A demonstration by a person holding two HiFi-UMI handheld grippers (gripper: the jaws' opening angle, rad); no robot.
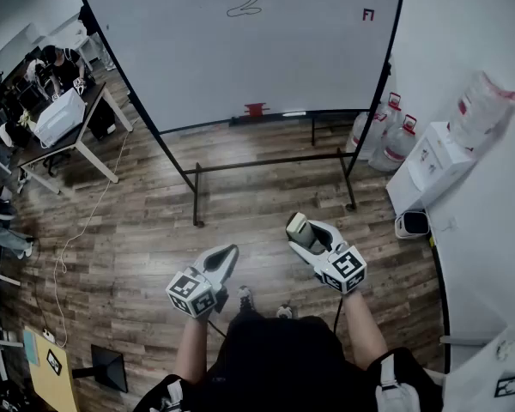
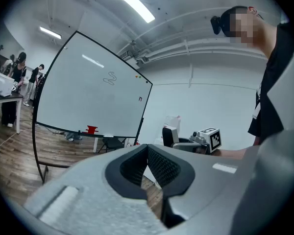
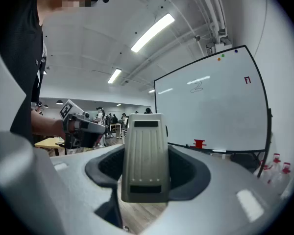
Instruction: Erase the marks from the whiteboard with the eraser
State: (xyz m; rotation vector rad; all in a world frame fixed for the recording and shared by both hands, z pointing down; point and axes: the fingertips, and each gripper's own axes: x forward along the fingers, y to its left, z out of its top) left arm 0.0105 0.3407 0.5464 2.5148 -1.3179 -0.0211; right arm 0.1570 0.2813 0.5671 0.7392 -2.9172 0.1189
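**A:** What takes up the most room?

**B:** The wooden floor (image 1: 146,230). Then the whiteboard (image 1: 249,50), which stands on a black frame in front of the person and well apart from both grippers.

**A:** And around the board?

**B:** On the left there is a desk (image 1: 64,136) with people near it. On the right a white water cooler (image 1: 438,166) stands against the wall, and big water bottles (image 1: 393,144) sit on the floor between it and the board's frame.

**A:** What about the grippers?

**B:** Both are held low, close to the person's body. The left gripper (image 1: 231,252) has its jaws closed, the pads meet at the tip and there is nothing between them. The right gripper (image 1: 293,227) has its jaws clamped on the eraser (image 3: 146,155).

**A:** So the eraser is not on the board?

**B:** No. It sticks out upright from the right jaws, a grey ribbed block in the air, clear of the board's surface.

**A:** And the marks?

**B:** A thin dark squiggle (image 1: 244,0) sits near the top middle of the board, and a small red mark (image 1: 368,14) is by the upper right corner. A small red thing (image 1: 255,109) rests on the ledge (image 1: 326,112) along the bottom edge. I cannot tell what it is.
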